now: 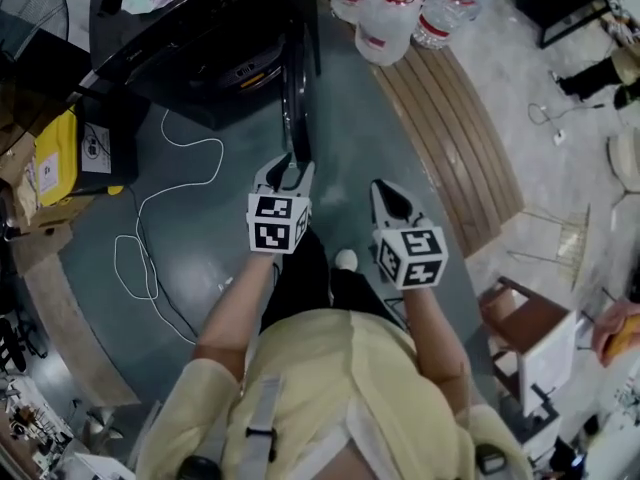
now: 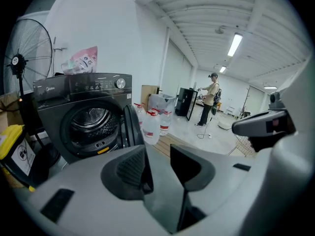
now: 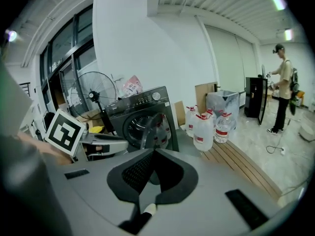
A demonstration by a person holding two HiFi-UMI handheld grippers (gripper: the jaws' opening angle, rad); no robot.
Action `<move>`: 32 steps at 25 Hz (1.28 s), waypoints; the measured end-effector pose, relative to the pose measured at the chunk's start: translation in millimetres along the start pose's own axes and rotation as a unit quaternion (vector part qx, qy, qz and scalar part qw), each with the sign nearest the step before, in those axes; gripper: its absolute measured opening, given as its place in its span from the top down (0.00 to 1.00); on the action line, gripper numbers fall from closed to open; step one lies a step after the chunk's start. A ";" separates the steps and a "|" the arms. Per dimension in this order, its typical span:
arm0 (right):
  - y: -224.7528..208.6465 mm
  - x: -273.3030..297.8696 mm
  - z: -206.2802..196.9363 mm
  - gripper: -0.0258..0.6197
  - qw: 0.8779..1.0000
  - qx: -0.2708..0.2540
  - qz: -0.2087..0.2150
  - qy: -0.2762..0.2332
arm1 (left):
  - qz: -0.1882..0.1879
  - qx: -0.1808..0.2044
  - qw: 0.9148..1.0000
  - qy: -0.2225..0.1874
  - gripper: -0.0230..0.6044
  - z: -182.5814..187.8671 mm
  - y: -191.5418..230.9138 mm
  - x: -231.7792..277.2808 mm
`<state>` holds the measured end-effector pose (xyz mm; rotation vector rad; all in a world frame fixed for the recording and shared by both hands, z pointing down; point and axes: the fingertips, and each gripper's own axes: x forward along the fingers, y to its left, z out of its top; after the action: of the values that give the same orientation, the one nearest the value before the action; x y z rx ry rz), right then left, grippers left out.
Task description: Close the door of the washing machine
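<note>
The dark washing machine carries small pale lettering at the left end of its control panel, too small to read, and a yellow sticker under the drum opening. A pink printed packet lies on its top; the print cannot be made out. The water bottles beside the machine wear red-and-white labels, and the yellow box on the floor to its left has a white label with a black round symbol; none of these can be read.

The door stands open, swung out from the right side of the drum opening and seen nearly edge-on.

The left hand-held gripper has its jaws well apart with only floor showing between them. It holds nothing and sits close in front of the door's free edge, with no contact that can be made out. The right hand-held gripper has its jaws brought together at the tips, with nothing gripped. It is off to the right of the door, touching nothing.
</note>
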<state>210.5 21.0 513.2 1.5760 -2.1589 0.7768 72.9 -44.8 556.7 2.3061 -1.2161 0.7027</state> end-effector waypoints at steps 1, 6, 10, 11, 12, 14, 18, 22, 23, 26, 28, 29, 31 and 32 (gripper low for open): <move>-1.1 4.0 0.6 0.95 1.000 0.003 -0.003 0.002 | -0.001 0.002 1.000 0.004 0.73 -0.2 3.1 7.0; -6.3 26.1 -6.0 0.95 0.999 0.021 -0.017 0.022 | -0.006 0.006 1.000 0.026 0.73 -2.2 20.2 37.8; -8.8 43.0 -8.0 0.95 0.999 0.032 -0.024 0.033 | -0.011 0.006 0.999 0.042 0.73 -1.0 32.3 55.3; -9.5 46.9 -8.1 0.95 0.999 0.034 -0.025 0.035 | -0.013 0.005 0.999 0.045 0.73 -1.1 34.4 59.7; -10.2 50.6 -8.2 0.95 0.998 0.035 -0.026 0.037 | -0.015 0.005 0.999 0.047 0.73 -1.1 36.4 63.9; -11.7 56.9 -8.4 0.95 0.998 0.038 -0.029 0.041 | -0.017 0.006 0.999 0.051 0.73 -0.9 40.2 71.9; -14.4 65.0 -7.6 0.95 0.997 0.040 -0.035 0.050 | -0.018 0.004 0.998 0.060 0.73 2.6 47.3 86.6; -14.8 70.0 -6.5 0.95 0.997 0.042 -0.040 0.053 | -0.018 0.005 0.998 0.064 0.73 9.1 51.4 98.6; -14.1 71.3 -6.7 0.95 0.997 0.043 -0.040 0.054 | -0.018 0.005 0.998 0.065 0.73 10.1 52.2 101.2; -10.7 73.8 -8.5 0.95 0.997 0.046 -0.040 0.057 | -0.018 0.001 0.997 0.069 0.73 10.8 53.6 107.4; -7.9 75.2 -9.8 0.95 0.996 0.046 -0.040 0.059 | -0.017 -0.002 0.997 0.072 0.73 10.0 55.5 109.4; -6.7 76.2 -10.1 0.95 0.996 0.047 -0.041 0.060 | -0.017 -0.001 0.997 0.074 0.73 9.7 56.7 109.9; -5.3 77.9 -9.6 0.95 0.996 0.046 -0.042 0.061 | -0.018 0.004 0.997 0.076 0.73 9.4 58.1 110.4; -5.0 78.3 -9.0 0.95 0.996 0.045 -0.043 0.061 | -0.019 0.004 0.997 0.078 0.73 9.6 58.1 110.5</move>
<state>190.2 -33.5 566.5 1.6098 -1.9814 0.9298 79.7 -149.2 625.5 2.2286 -1.0987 0.8577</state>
